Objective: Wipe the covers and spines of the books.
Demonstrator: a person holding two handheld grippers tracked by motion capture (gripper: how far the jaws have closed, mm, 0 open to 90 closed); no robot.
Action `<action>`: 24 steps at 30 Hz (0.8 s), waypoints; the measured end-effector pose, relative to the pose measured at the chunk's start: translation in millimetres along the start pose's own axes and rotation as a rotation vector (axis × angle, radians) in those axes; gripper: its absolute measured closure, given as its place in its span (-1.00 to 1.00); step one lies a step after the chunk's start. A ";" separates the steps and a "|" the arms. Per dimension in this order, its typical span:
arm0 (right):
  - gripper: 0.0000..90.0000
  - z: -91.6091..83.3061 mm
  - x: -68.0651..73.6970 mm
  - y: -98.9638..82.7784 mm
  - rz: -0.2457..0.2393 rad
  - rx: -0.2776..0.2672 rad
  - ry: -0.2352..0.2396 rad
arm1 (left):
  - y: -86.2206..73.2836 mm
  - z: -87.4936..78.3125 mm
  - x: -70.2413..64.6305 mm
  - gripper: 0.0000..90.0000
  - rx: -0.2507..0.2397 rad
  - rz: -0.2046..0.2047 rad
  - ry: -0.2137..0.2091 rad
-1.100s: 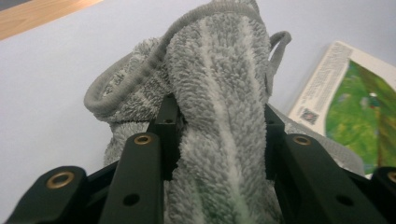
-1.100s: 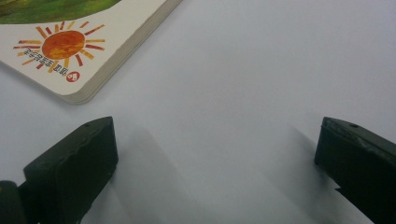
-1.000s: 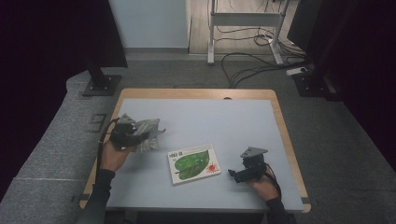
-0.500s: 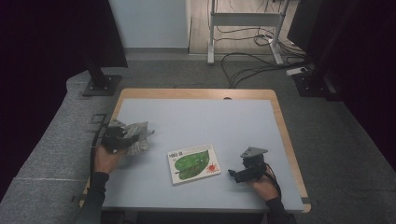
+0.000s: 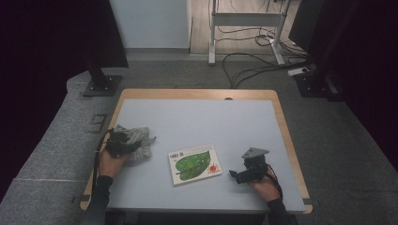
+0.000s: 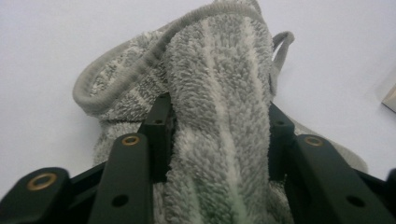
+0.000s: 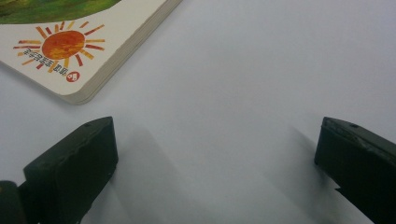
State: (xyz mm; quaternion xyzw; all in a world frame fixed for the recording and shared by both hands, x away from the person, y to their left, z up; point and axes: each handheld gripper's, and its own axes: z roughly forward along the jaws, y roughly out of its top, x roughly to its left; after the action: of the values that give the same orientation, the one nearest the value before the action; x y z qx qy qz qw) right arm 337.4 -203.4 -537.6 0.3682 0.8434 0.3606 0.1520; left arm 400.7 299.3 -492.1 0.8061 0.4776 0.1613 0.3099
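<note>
Now, change: against the earlier high views the left gripper (image 5: pixel 123 143) has come down with the grey towel (image 5: pixel 137 140) from above the counter (image 5: pixel 197 117) onto it, left of the book (image 5: pixel 195 163).
Left gripper jaws: they have just been opening; in the left gripper view a fold of the towel (image 6: pixel 219 116) stands between them, and its sides appear to touch both, so it reads as loosely grasped.
Meaning: likely the towel is being set down and released, not yet let go.
Right gripper: (image 5: pixel 245 173) just right of the book, jaws spread wide over bare counter, grasping nothing, unmoved.
Writing: the book cover (image 7: pixel 65 46) bears an orange sun with small print beneath, too small to read; a dark title strip at the cover's left end is unreadable.
</note>
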 end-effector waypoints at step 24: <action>-1.00 0.0 0.0 0.0 -0.001 0.000 0.000 | 3.7 -49.0 -24.6 -0.85 -0.124 0.026 -0.052</action>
State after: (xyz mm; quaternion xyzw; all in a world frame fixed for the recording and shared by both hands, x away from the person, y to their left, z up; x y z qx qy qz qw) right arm 337.4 -203.4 -537.6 0.3676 0.8436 0.3606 0.1522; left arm 363.8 293.5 -451.8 0.7954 0.4481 0.1738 0.3693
